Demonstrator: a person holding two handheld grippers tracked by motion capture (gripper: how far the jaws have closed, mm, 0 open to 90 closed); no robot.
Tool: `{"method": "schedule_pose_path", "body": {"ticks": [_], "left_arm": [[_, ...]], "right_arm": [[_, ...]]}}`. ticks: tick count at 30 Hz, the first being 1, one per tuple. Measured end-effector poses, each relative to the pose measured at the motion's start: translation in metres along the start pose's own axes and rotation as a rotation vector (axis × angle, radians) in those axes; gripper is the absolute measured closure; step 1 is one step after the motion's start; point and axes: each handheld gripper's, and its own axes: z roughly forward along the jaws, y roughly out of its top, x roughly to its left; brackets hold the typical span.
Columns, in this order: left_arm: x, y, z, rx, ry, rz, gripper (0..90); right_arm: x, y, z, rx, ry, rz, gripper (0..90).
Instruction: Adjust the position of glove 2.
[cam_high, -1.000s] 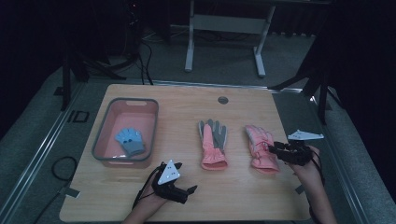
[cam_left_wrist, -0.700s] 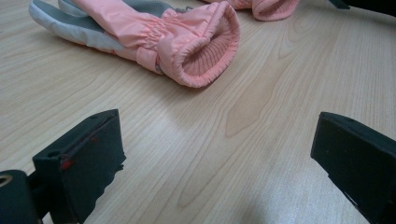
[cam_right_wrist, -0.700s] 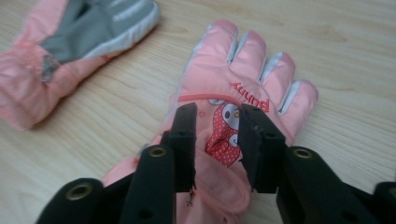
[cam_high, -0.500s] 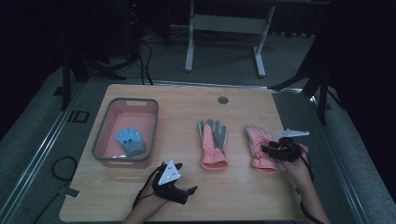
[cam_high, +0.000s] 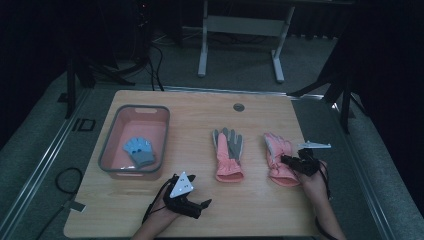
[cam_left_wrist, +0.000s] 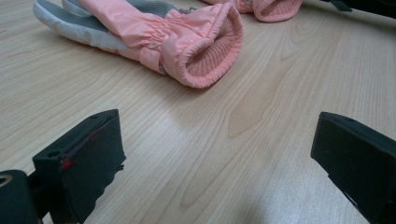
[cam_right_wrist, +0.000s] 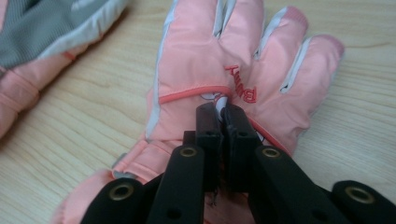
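Red stitched lettering crosses the pink glove (cam_right_wrist: 243, 70).

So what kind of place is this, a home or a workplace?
Likely a lab or recording studio, not a home: a wooden table ringed by dark stands, cables on grey carpet, and gloves laid out.

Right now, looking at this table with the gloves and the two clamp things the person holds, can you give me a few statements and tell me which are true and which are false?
1. The right gripper is pinched shut on the right pink glove. True.
2. The left gripper is shut on the middle pink glove. False: its jaws stand wide open above bare table, short of that glove's cuff.
3. A small blue glove lies inside the pink bin. True.
4. Both pink gloves lie in the bin. False: they lie on the table, to the right of it.
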Motion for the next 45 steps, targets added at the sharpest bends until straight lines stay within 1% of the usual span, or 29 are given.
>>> {"method": "schedule_pose_path", "body": {"ticks": [1, 3, 7, 9, 11, 12, 14, 18, 22, 26, 30, 32, 37, 40, 42, 43, 45], "left_arm": [[0.000, 0.000, 0.000, -0.001, 0.001, 0.000, 2.7], [0.000, 0.000, -0.001, -0.003, 0.003, -0.001, 2.7], [0.001, 0.000, -0.001, -0.002, 0.009, -0.001, 2.7], [0.001, 0.001, -0.001, -0.002, 0.012, -0.001, 2.7], [0.001, 0.001, -0.001, -0.004, 0.013, -0.001, 2.7], [0.001, 0.001, -0.001, -0.003, 0.014, 0.000, 2.7], [0.001, 0.001, -0.002, -0.005, 0.014, 0.000, 2.7], [0.001, 0.001, -0.002, -0.004, 0.016, 0.005, 2.7], [0.001, 0.001, -0.002, -0.005, 0.017, 0.005, 2.7], [0.001, 0.001, -0.003, -0.005, 0.019, 0.011, 2.7], [0.002, 0.002, -0.004, -0.007, 0.022, 0.010, 2.7], [0.002, 0.001, -0.004, -0.006, 0.023, 0.010, 2.7], [0.002, 0.002, -0.005, -0.012, 0.022, 0.010, 2.7], [0.002, 0.002, -0.006, -0.013, 0.023, 0.012, 2.7], [0.002, 0.002, -0.006, -0.012, 0.022, 0.011, 2.7], [0.002, 0.002, -0.006, -0.012, 0.022, 0.011, 2.7], [0.002, 0.001, -0.006, -0.009, 0.024, 0.014, 2.7]], "right_arm": [[0.002, 0.001, -0.002, -0.007, -0.011, 0.005, 87.5], [0.005, 0.004, -0.008, -0.012, -0.014, 0.011, 88.0], [0.013, 0.013, -0.021, -0.040, -0.048, 0.025, 88.3], [0.018, 0.020, -0.029, -0.049, -0.062, 0.023, 88.4], [0.025, 0.029, -0.038, -0.063, -0.073, 0.008, 88.5], [0.028, 0.033, -0.043, -0.070, -0.069, 0.006, 88.5], [0.036, 0.041, -0.052, -0.088, -0.075, 0.000, 88.5], [0.055, 0.058, -0.067, -0.127, -0.069, -0.014, 88.5], [0.076, 0.072, -0.076, -0.152, -0.068, -0.033, 88.5], [0.096, 0.084, -0.075, -0.160, -0.060, -0.055, 88.5], [0.114, 0.093, -0.070, -0.172, -0.045, -0.067, 88.5], [0.123, 0.097, -0.067, -0.168, -0.040, -0.073, 88.5], [0.143, 0.102, -0.056, -0.166, -0.021, -0.089, 88.5], [0.153, 0.103, -0.049, -0.165, 0.003, -0.085, 88.4], [0.161, 0.103, -0.044, -0.160, 0.008, -0.089, 88.4], [0.161, 0.103, -0.044, -0.160, 0.008, -0.089, 88.4], [0.170, 0.103, -0.037, -0.153, 0.016, -0.091, 88.5]]}}
